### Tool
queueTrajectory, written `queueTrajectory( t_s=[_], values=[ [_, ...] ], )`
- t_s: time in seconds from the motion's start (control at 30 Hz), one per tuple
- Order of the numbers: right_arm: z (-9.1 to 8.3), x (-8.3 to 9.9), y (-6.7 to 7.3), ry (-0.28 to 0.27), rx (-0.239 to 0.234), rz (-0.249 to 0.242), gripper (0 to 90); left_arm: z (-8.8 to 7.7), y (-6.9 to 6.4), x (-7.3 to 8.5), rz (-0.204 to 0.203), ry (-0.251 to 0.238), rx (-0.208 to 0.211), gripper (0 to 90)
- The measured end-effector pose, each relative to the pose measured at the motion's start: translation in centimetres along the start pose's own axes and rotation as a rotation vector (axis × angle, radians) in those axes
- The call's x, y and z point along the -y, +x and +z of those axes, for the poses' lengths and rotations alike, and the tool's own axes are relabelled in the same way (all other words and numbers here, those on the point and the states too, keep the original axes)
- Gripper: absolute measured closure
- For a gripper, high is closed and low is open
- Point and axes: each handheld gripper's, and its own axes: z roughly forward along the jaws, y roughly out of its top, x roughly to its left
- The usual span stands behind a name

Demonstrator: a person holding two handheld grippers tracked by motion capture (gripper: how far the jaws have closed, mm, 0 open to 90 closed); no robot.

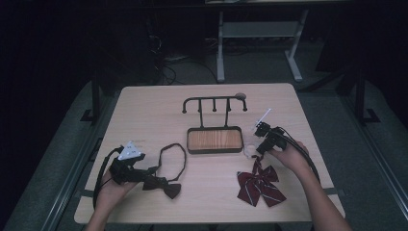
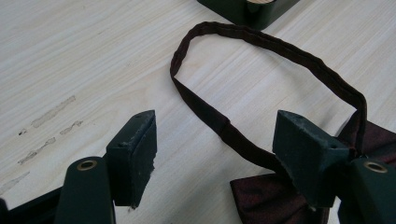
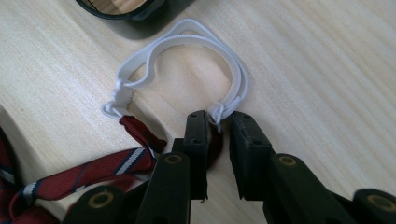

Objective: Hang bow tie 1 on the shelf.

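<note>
On the pale wooden counter (image 1: 144,103) the right gripper (image 3: 218,122) rests at the white elastic loop (image 3: 187,39) of a red striped bow tie (image 1: 260,185), which lies near the front right edge below the person's right hand (image 1: 288,156). In the right gripper view its fingers (image 3: 196,140) stand close together with only a narrow gap, and the knotted end of the elastic sits right at that gap; whether the pads actually press on it cannot be told. The loop curves away from the fingers toward the dark stand's wooden base (image 1: 214,139), which sits mid-counter with its rack of hooks (image 1: 214,101) behind. At the left, the left gripper (image 2: 215,140) hovers low over a dark maroon bow tie (image 1: 163,185). Its fingers (image 2: 135,154) are wide apart, straddling the neck band (image 2: 261,42), which lies flat on the counter in an open loop, while the right-hand finger overlaps the bow itself.
</note>
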Motion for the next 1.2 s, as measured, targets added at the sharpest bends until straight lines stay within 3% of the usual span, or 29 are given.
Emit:
queueTrajectory(
  t_s=[0.2,0.37,0.73,0.97,1.2],
  values=[
    [-0.1,0.2,0.0,-0.006,-0.010,-0.009,84.2,0.0,-0.1,0.0,0.001,0.000,0.001,31.1],
    [-0.5,0.4,0.0,-0.018,-0.022,-0.019,85.4,0.0,-0.1,0.0,-0.004,-0.005,0.001,31.1],
    [-2.9,1.2,0.0,-0.030,-0.075,-0.064,85.6,0.0,-0.2,0.0,-0.004,-0.002,0.002,31.1],
    [-4.6,1.8,-0.2,-0.088,-0.154,-0.070,85.6,0.1,-0.2,0.0,0.000,-0.002,0.004,31.1],
    [-6.1,1.7,0.2,-0.096,-0.170,-0.114,85.7,0.1,-0.2,0.0,0.001,-0.001,0.005,31.1]
  ],
)
